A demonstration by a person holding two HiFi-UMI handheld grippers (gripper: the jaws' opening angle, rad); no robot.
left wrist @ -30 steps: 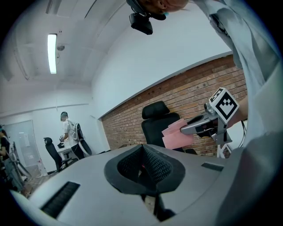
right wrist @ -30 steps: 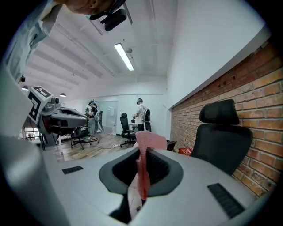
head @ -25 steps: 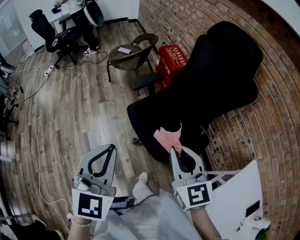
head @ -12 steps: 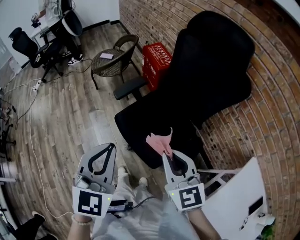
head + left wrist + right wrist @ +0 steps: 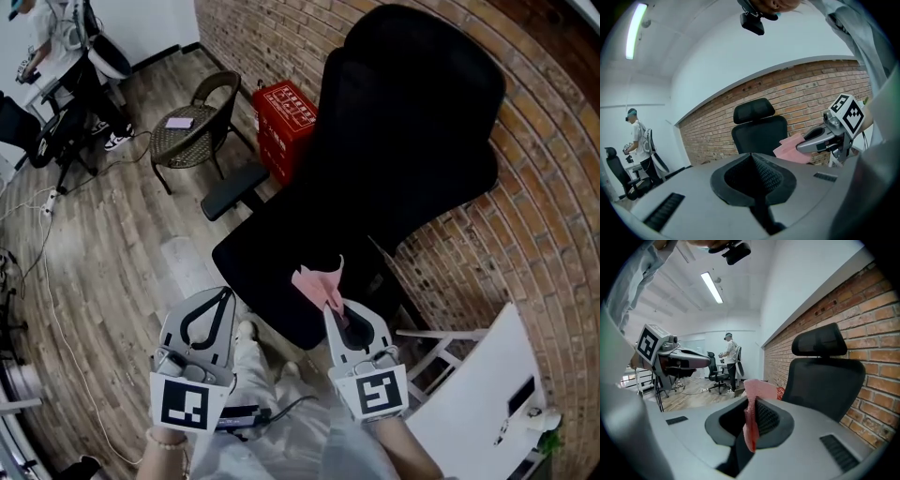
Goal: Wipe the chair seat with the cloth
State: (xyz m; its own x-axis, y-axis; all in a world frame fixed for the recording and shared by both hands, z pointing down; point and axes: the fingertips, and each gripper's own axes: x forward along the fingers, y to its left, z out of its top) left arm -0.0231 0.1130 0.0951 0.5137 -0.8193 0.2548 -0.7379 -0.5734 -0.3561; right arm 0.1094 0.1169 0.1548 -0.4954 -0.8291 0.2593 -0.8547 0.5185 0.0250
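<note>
The brick wall point(image 5: 562, 234) runs along my right, and the wooden floor point(image 5: 112, 244) spreads out to my left. Straight ahead stands the black chair point(image 5: 412, 122), its tall back against the wall and its seat point(image 5: 272, 262) turned toward me. A white table point(image 5: 478, 394) sits low at my right, near my right arm. Further off on the floor stands a wicker chair point(image 5: 192, 131), with a red crate point(image 5: 286, 117) just beside it by the wall.

My left tongs point(image 5: 223, 294) hang over the floor, short of the seat's front edge and well apart from the cloth. Their jaws are pressed together at the tips with nothing between them.

My right tongs point(image 5: 330, 307) reach to the near edge of the seat. Their jaws are clamped on the pink cloth point(image 5: 319, 279). A fold of it is pinched between the tips and the rest stands up crumpled above them. From my head view the cloth lies over the front part of the seat. I cannot tell whether it touches the seat.
</note>
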